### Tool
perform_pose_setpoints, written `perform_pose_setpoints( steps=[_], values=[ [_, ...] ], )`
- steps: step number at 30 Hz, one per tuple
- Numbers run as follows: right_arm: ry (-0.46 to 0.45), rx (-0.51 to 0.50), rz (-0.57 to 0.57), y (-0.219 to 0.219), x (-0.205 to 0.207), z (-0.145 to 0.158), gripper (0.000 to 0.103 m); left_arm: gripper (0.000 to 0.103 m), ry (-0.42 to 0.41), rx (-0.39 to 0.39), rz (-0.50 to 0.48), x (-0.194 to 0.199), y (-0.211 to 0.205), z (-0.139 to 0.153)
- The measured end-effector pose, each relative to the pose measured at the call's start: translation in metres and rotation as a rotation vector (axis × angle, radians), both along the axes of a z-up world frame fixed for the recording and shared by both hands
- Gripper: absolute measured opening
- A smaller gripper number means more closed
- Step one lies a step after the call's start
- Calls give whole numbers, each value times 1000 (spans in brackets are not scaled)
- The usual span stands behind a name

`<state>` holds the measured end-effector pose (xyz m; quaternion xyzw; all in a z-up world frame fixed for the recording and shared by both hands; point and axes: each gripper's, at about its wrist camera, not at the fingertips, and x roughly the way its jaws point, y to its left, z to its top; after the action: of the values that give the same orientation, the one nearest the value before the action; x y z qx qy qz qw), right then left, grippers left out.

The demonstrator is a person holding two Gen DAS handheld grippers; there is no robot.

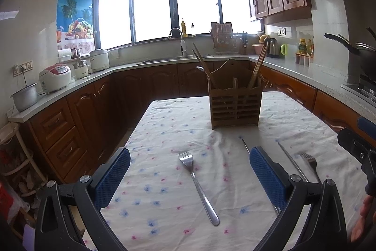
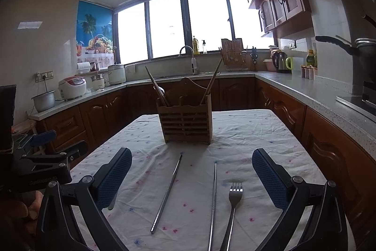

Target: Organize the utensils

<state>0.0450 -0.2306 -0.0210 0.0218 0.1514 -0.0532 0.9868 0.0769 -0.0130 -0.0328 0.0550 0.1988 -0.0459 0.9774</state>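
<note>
Wooden cabinets and a grey counter [image 1: 305, 72] wrap around a kitchen with a wide bright window behind the sink tap [image 1: 176, 33]. On the counter's left stand a rice cooker [image 1: 55, 78] and a metal pot [image 1: 24, 97]; a kettle [image 2: 280, 61] sits at the far right corner.

Nearer, a table carries a white cloth [image 1: 169, 128] with small pink and blue flowers. A slatted wooden holder [image 1: 235, 101] stands upright toward the cloth's far end. Wooden chopsticks lean out of its left compartment [image 1: 203, 62] and its right compartment [image 1: 259, 67].

The left gripper [image 1: 189, 177] hangs low over the near cloth with its blue-padded fingers spread wide and nothing between the pads. A steel fork [image 1: 198, 187] lies flat on the cloth between them, tines toward the holder, touching neither pad.

The right gripper [image 2: 191, 177] also hovers with its fingers wide apart, holding nothing. Below it, flat on the cloth, lie two steel chopsticks, one on the left [image 2: 166, 193] angled slightly and one on the right [image 2: 213, 201] nearly straight, apart from each other. A second fork [image 2: 232, 206] lies just beside the right chopstick, tines toward the holder. All are well short of the holder.
</note>
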Motion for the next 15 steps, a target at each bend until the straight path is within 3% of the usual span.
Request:
perform_pose_setpoints(
  steps=[15],
  values=[
    [-10,-21,16,7,5,8,103,102,-17,-7,1,-3,-1,3]
  ],
)
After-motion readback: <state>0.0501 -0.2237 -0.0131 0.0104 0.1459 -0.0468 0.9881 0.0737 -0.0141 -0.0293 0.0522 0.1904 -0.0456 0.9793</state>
